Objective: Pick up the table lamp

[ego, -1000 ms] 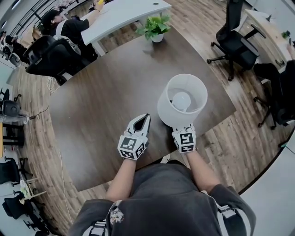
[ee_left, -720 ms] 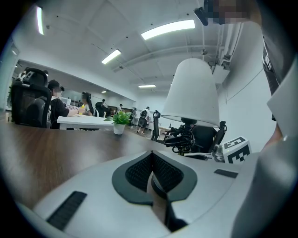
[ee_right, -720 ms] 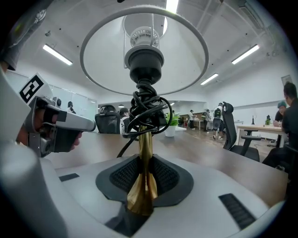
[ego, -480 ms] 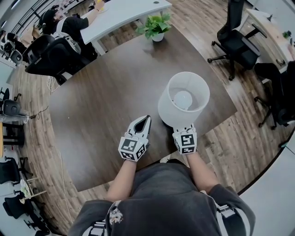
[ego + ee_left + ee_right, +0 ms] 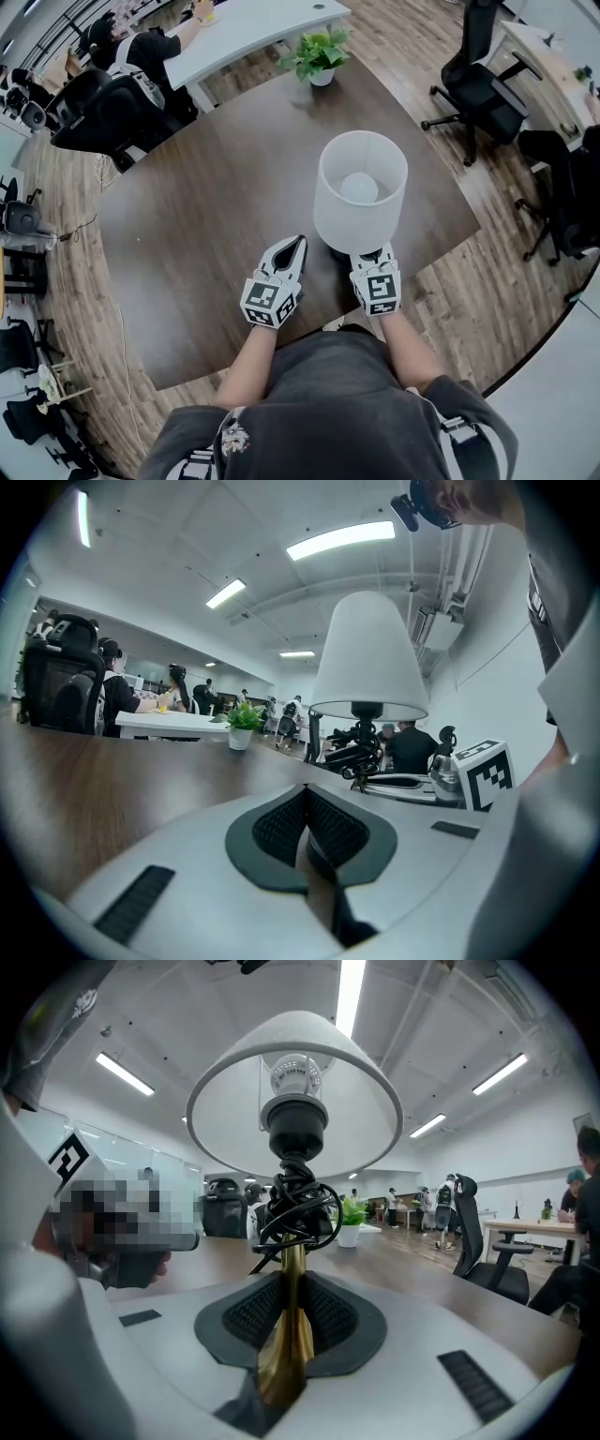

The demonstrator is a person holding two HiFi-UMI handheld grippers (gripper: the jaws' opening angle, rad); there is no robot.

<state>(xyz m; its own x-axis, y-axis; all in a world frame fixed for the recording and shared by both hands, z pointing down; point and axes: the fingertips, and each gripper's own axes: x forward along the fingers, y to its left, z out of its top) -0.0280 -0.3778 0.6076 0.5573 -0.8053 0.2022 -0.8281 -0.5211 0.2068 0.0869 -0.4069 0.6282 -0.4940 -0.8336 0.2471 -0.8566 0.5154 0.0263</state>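
Note:
The table lamp has a white shade (image 5: 361, 192), a brass stem (image 5: 289, 1335) and a black cord wound below the socket (image 5: 295, 1208). It stands at the near right of the dark wooden table (image 5: 206, 206). My right gripper (image 5: 373, 255) is under the shade, and its jaws are closing with the pads pressed on the brass stem (image 5: 284, 1283). My left gripper (image 5: 298, 240) rests just left of the lamp, shut with nothing between its pads (image 5: 307, 799). From the left gripper view the lamp (image 5: 367, 653) rises to the right.
A potted plant (image 5: 317, 56) sits at the table's far edge. Black office chairs stand at the right (image 5: 478, 89) and far left (image 5: 103, 108). A person sits at a white desk (image 5: 253, 28) beyond the table. The table's near edge is right at my body.
The lamp shade has shifted left and toward me and looks taller in the head view, so the lamp has moved in my right gripper. The left gripper has stayed put.

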